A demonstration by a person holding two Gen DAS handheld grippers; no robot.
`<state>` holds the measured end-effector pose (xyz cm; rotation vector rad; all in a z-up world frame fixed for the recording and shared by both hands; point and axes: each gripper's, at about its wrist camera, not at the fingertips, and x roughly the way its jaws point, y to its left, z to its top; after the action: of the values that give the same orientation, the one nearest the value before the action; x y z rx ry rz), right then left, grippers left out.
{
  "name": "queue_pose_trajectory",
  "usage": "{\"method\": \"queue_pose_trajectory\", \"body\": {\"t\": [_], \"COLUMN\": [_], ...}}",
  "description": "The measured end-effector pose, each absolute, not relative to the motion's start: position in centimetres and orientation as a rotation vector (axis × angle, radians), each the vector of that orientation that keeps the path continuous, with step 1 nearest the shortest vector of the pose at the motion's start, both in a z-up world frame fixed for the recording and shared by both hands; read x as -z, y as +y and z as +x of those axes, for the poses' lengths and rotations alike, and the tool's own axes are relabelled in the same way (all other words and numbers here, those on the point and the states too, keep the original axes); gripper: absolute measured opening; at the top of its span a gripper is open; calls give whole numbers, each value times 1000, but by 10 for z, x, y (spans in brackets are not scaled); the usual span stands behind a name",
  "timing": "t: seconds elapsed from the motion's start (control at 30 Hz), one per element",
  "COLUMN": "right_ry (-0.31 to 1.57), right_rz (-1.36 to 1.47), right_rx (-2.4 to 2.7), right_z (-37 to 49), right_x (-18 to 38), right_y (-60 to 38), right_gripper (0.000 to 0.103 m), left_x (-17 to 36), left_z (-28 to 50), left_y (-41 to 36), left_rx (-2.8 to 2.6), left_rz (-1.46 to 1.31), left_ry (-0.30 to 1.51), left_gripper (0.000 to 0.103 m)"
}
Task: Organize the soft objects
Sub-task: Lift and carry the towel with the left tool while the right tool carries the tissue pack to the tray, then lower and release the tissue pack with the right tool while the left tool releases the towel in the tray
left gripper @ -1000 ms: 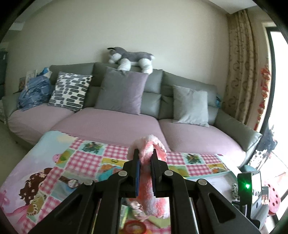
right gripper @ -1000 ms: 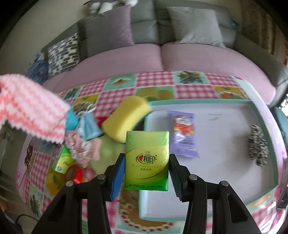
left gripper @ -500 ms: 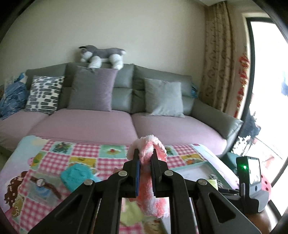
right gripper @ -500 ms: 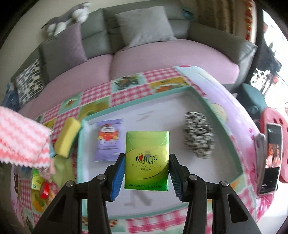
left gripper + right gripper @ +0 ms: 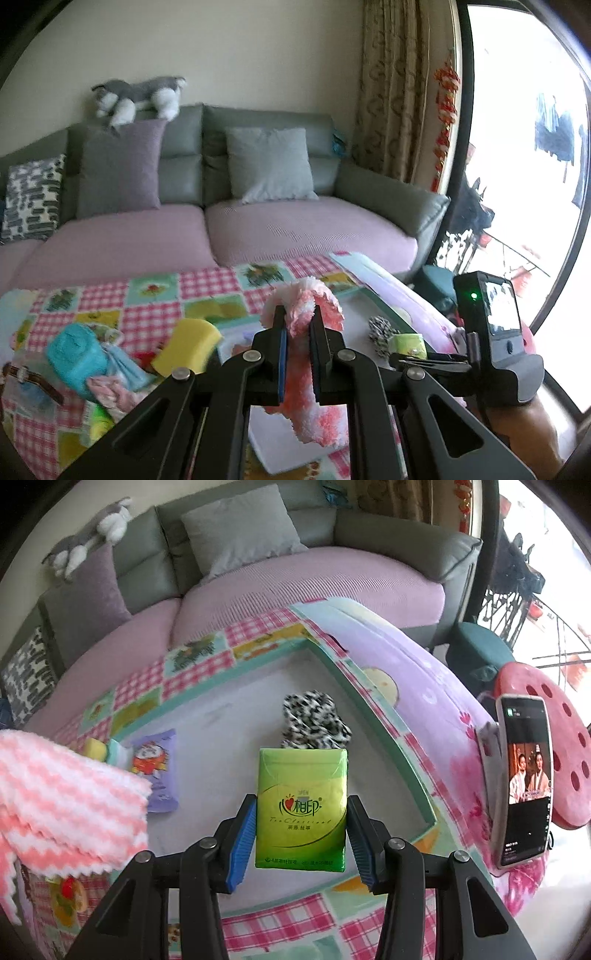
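Pink-and-white striped cloth (image 5: pixel 314 402) hangs limp from the left gripper (image 5: pixel 297 325), whose jaws are pinched almost fully together on a bunched fold near its top edge. It looks light, floppy and fluffy, so a pinch on a gathered fold should hold it well, though the loose tail may drag over other things. Over the pale tray area (image 5: pixel 236 716) of the patchwork table cover, the right gripper (image 5: pixel 301 834) holds a green tissue pack (image 5: pixel 302 808) by its two long sides, jaws set about as wide as the pack. This pack seems light and squashy with a slick wrapper, so I judge a firm side grip near its middle the safest. A spotted scrunchie (image 5: pixel 316 718) and a purple packet (image 5: pixel 157 771) already lie in the tray; a yellow sponge (image 5: pixel 186 345) sits beside it.
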<state>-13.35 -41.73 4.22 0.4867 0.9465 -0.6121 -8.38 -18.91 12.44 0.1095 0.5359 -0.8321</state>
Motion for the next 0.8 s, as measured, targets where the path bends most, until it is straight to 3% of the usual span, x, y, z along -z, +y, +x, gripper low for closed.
{"method": "queue_pose_trajectory", "body": {"t": [0.8], "right_ry": [1075], "right_rz": [480], "right_rx": [589], "right_z": [-122], "right_x": [-5], "right_y": [-419], "right_gripper": [50], "left_x": [5], "left_z": [-40], "left_y": [-240], "left_rx": [701], "left_rz": [246], "left_ry": [1041], "left_gripper": [11]}}
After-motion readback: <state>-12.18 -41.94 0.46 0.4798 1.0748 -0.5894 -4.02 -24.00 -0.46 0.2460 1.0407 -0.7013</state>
